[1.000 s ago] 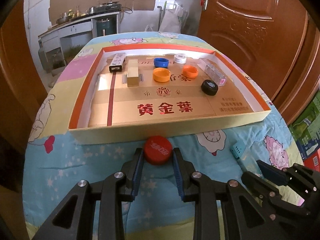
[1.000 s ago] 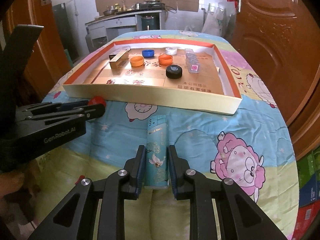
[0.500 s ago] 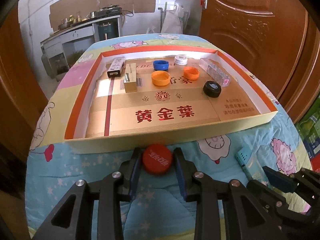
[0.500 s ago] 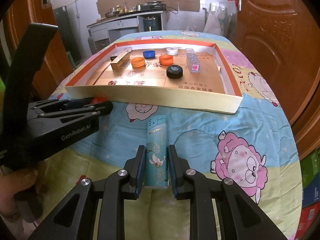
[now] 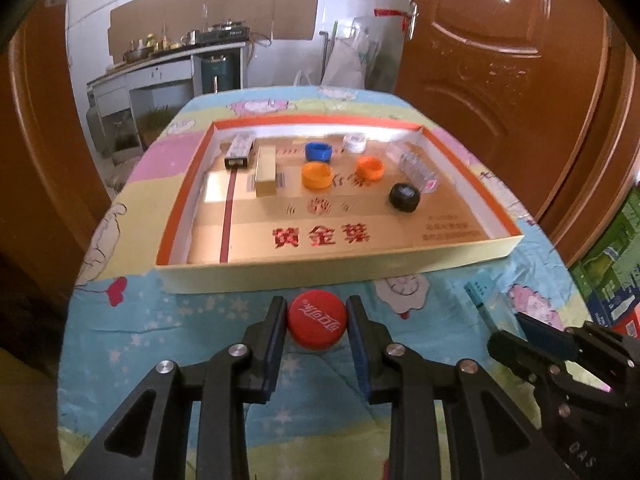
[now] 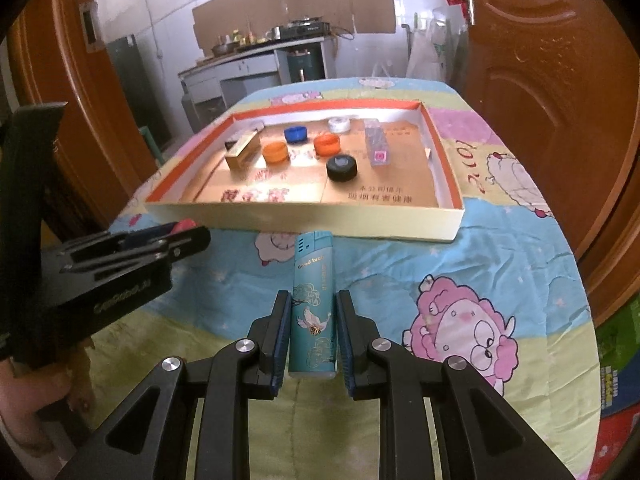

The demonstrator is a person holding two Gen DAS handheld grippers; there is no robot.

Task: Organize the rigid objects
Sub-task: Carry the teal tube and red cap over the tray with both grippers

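Observation:
My left gripper point(image 5: 317, 322) is shut on a red bottle cap point(image 5: 317, 323) and holds it just above the cloth in front of the shallow cardboard tray point(image 5: 340, 266). My right gripper point(image 6: 312, 312) is shut on a teal lighter point(image 6: 313, 300) that points toward the tray's near wall point(image 6: 304, 224). In the tray lie two orange caps point(image 5: 317, 175), a blue cap point(image 5: 318, 151), a black cap point(image 5: 404, 197), a white cap point(image 6: 338, 124), a gold box point(image 5: 266, 171), a clear box point(image 6: 376, 146) and a small white box point(image 5: 239, 152).
The tray sits on a table with a cartoon-print cloth point(image 6: 460, 272). A wooden door point(image 5: 500, 60) stands close at the right. A kitchen counter point(image 6: 256, 60) is beyond the far end. The left gripper's body point(image 6: 112, 268) shows at the left of the right wrist view.
Both grippers have risen and tilted with their objects still held. The red cap has lifted off the cloth and the lighter's tip has come nearer the tray's wall.

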